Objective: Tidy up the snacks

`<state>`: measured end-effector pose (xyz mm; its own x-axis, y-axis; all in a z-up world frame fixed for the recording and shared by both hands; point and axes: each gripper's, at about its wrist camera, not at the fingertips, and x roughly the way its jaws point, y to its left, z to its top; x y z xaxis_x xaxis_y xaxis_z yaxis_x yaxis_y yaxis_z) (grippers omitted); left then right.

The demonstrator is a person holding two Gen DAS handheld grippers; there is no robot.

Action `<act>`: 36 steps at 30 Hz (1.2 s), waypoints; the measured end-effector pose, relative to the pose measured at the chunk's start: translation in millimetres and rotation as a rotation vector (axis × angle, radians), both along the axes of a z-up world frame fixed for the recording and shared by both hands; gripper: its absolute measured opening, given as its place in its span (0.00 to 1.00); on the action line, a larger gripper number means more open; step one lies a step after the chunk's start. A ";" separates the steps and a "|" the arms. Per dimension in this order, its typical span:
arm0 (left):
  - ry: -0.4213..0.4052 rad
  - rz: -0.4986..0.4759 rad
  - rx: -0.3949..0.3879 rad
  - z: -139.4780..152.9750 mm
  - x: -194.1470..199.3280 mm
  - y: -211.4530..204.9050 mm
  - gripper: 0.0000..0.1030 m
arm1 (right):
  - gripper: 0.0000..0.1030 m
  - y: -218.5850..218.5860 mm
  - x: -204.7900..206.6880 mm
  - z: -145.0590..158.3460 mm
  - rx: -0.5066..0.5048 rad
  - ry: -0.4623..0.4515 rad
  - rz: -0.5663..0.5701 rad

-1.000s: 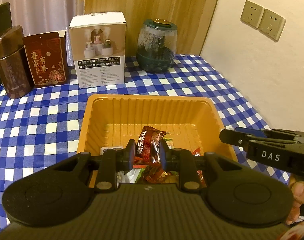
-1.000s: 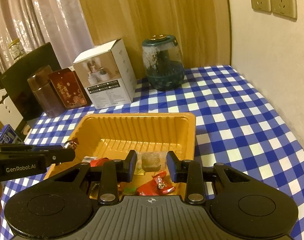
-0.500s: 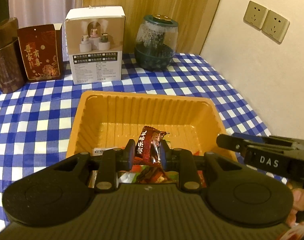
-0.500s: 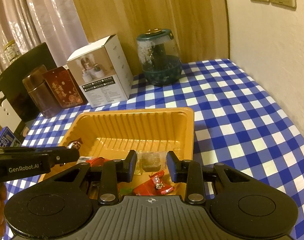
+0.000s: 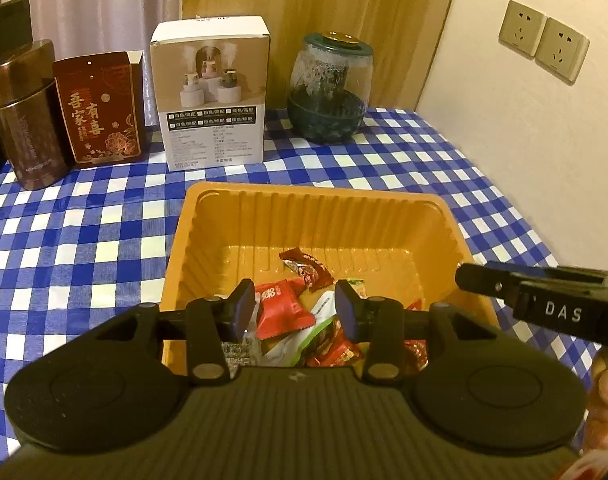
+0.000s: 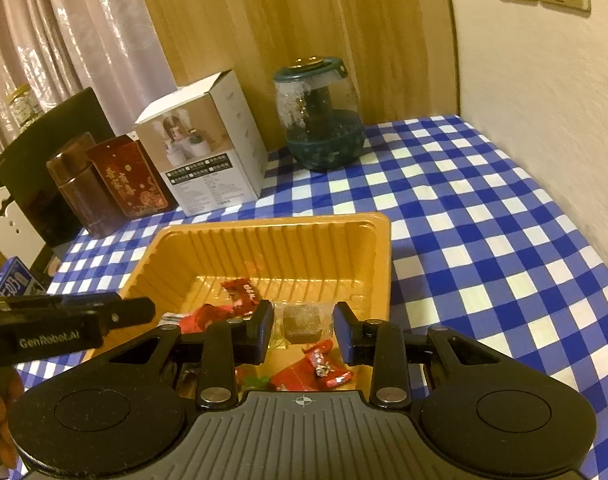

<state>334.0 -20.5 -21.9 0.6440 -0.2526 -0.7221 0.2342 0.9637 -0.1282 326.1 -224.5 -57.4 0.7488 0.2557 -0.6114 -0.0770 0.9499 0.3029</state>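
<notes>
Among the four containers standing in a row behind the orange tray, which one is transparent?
The glass jar with the dark green lid, at the right end of the row nearest the wall. The brown canister, red box and white carton are all opaque.

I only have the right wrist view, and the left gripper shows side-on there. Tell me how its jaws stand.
Observer: The left gripper has its jaws open with nothing between them, above the near end of the orange tray.
Operator: Name what lies right under it.
Observer: A red packet with white characters, overlapping a white-and-green packet.
Operator: Report what my own gripper shows from that side.
Observer: The right gripper carries the letters DAS on its side, and it sits over the tray's right rim.
</notes>
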 end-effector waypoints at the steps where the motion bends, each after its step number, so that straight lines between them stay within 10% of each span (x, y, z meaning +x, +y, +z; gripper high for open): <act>1: 0.000 -0.001 0.001 0.4 -0.8 0.0 0.38 | 0.33 1.1 0.5 0.8 0.000 -0.001 0.001; 31: -0.005 -0.006 0.012 -0.9 -1.7 2.9 0.40 | 0.33 10.9 15.1 7.3 0.046 -0.011 0.013; 36: -0.023 0.008 0.016 -1.6 -3.3 5.1 0.71 | 0.73 3.2 15.1 7.7 0.112 -0.055 0.002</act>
<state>330.8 -15.5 -23.5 0.6625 -0.2353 -0.7112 0.2287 0.9676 -0.1071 341.2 -221.2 -49.7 0.7798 0.3216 -0.5371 -0.0984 0.9102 0.4022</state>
